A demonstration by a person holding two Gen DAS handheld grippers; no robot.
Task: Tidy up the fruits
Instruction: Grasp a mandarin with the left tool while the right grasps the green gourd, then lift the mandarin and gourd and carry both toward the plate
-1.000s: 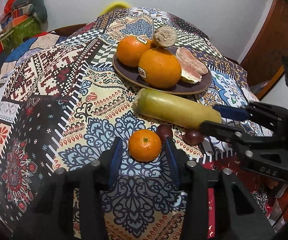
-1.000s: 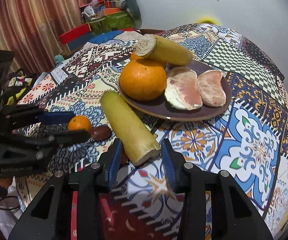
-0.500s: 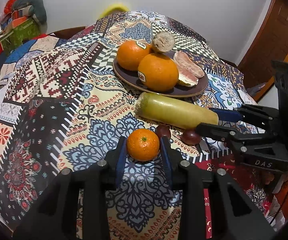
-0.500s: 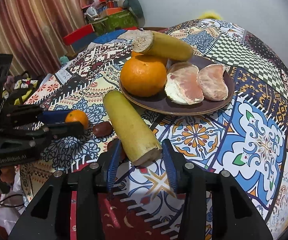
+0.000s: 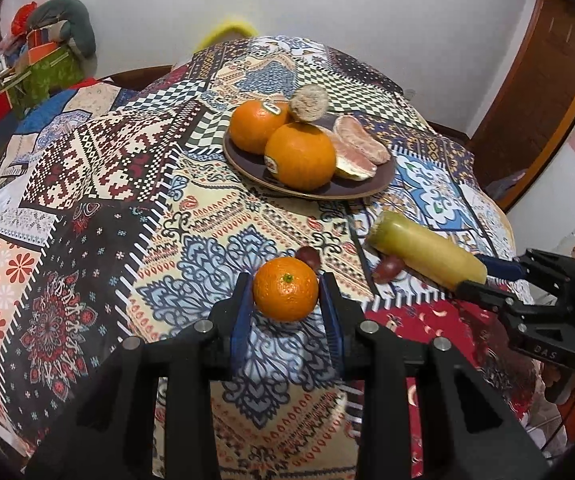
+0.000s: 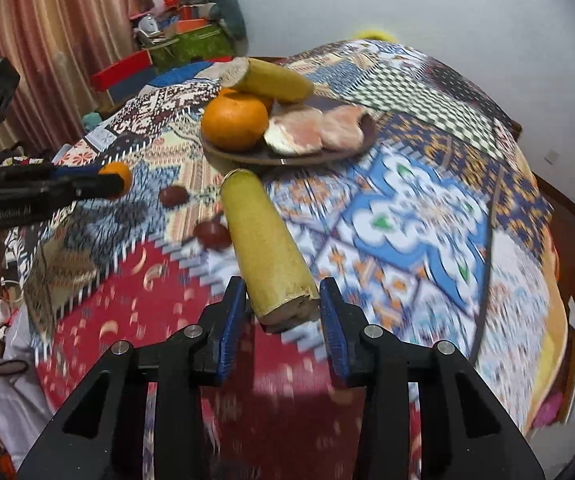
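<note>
Two grippers we hold over the patterned tablecloth [image 5: 87, 184]. Our left gripper [image 5: 285, 300] grasps a small orange [image 5: 285, 294]; our right gripper [image 6: 281, 312], its jaws closing, pinches a yellow-green stalk piece [image 6: 263, 248] near the plate [image 5: 367, 188].

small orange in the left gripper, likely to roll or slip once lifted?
The small round orange is gripped only at its sides by the left gripper, so it may pivot. Its dimpled skin probably resists slipping. Set on the patterned tablecloth, it would likely roll.
</note>
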